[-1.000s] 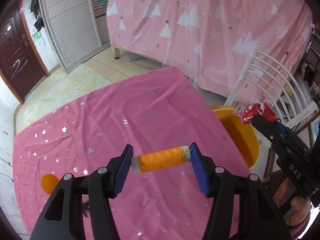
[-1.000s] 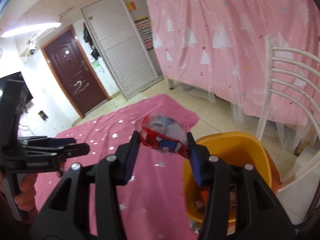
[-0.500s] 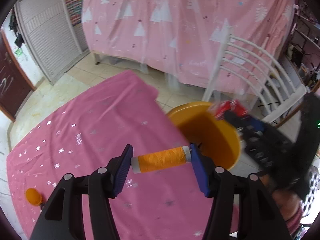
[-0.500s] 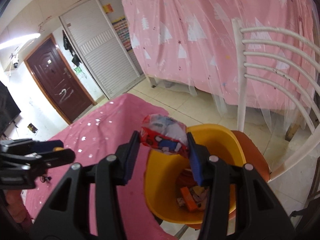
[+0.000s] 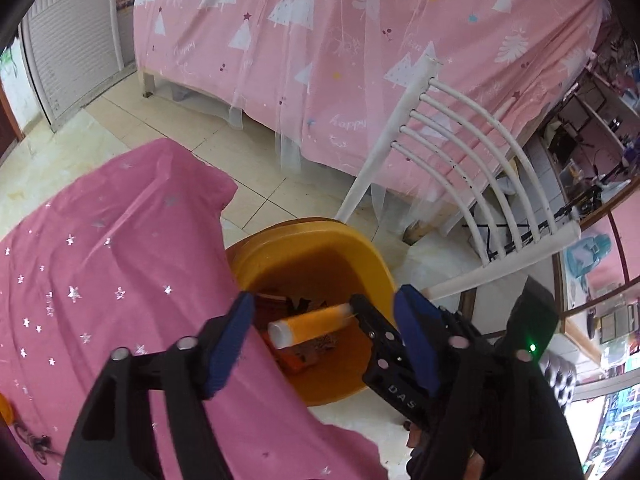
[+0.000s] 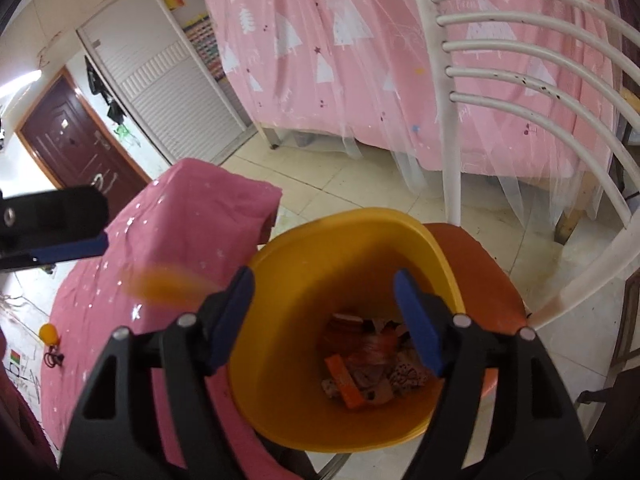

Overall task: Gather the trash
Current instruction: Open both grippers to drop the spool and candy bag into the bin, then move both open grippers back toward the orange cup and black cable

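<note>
Over the yellow bin an orange thread spool drops free between the left hand-held gripper, whose jaws have just been opening; the right hand-held gripper also gapes empty, jaws just parted; wrappers already lie inside; a small orange ball remains on the tabletop.

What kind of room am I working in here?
Most likely a lived-in home room: tiled floor, a white slatted chair, a large pink tree-print cloth hung behind, and a dark entry door.
</note>
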`<act>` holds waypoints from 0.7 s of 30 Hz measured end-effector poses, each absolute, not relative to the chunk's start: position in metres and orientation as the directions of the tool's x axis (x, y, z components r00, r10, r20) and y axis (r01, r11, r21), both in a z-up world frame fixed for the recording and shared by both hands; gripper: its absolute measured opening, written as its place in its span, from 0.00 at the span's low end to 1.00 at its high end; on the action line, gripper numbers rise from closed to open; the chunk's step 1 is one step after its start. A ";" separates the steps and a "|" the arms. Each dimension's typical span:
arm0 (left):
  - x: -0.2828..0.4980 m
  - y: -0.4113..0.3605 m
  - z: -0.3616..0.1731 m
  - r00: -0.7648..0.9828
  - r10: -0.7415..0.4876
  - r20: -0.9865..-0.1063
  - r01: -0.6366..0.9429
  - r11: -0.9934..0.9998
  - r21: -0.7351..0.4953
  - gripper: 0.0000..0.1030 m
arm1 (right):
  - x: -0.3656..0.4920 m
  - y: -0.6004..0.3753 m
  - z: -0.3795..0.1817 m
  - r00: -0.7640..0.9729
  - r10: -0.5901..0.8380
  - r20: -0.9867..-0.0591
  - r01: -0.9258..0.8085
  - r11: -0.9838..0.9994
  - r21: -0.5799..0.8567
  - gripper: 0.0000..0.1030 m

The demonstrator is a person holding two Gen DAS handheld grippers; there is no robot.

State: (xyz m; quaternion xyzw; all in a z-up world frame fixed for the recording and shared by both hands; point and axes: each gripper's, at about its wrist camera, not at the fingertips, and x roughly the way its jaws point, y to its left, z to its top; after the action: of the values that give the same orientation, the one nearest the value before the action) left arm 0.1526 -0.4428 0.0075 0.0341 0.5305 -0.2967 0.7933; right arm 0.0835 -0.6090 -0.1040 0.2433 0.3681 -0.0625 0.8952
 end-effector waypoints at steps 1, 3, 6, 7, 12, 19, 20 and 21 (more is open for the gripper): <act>0.154 -0.444 0.006 0.259 -0.437 -0.861 0.508 0.820 -0.263 0.67 | 0.083 -0.611 -0.104 0.722 0.066 -0.689 0.293 0.872 0.391 0.68; 0.154 -0.445 0.003 0.266 -0.426 -0.865 0.507 0.825 -0.251 0.67 | 0.082 -0.615 -0.105 0.723 0.064 -0.688 0.298 0.869 0.395 0.68; 0.154 -0.440 -0.001 0.266 -0.417 -0.869 0.500 0.831 -0.245 0.67 | 0.081 -0.617 -0.104 0.729 0.077 -0.680 0.292 0.863 0.412 0.68; 0.155 -0.439 -0.001 0.266 -0.416 -0.869 0.497 0.832 -0.246 0.67 | 0.080 -0.616 -0.103 0.731 0.078 -0.678 0.291 0.863 0.413 0.68; 0.154 -0.424 0.001 0.284 -0.412 -0.866 0.486 0.840 -0.241 0.68 | 0.080 -0.607 -0.093 0.744 0.083 -0.663 0.264 0.875 0.407 0.71; 0.144 -0.393 0.018 0.320 -0.436 -0.841 0.475 0.842 -0.256 0.68 | 0.080 -0.584 -0.076 0.759 0.087 -0.645 0.215 0.902 0.375 0.77; 0.143 -0.388 0.020 0.323 -0.439 -0.838 0.473 0.842 -0.259 0.68 | 0.080 -0.579 -0.072 0.764 0.089 -0.639 0.201 0.908 0.368 0.79; 0.142 -0.384 0.022 0.325 -0.443 -0.836 0.469 0.843 -0.264 0.69 | 0.079 -0.576 -0.070 0.768 0.090 -0.635 0.194 0.911 0.364 0.82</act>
State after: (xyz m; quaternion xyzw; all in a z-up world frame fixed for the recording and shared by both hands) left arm 0.1421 -0.3836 0.0215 0.0129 0.5089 -0.2799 0.8140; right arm 0.0788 -0.5758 -0.0697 0.2092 0.3397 -0.0285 0.9165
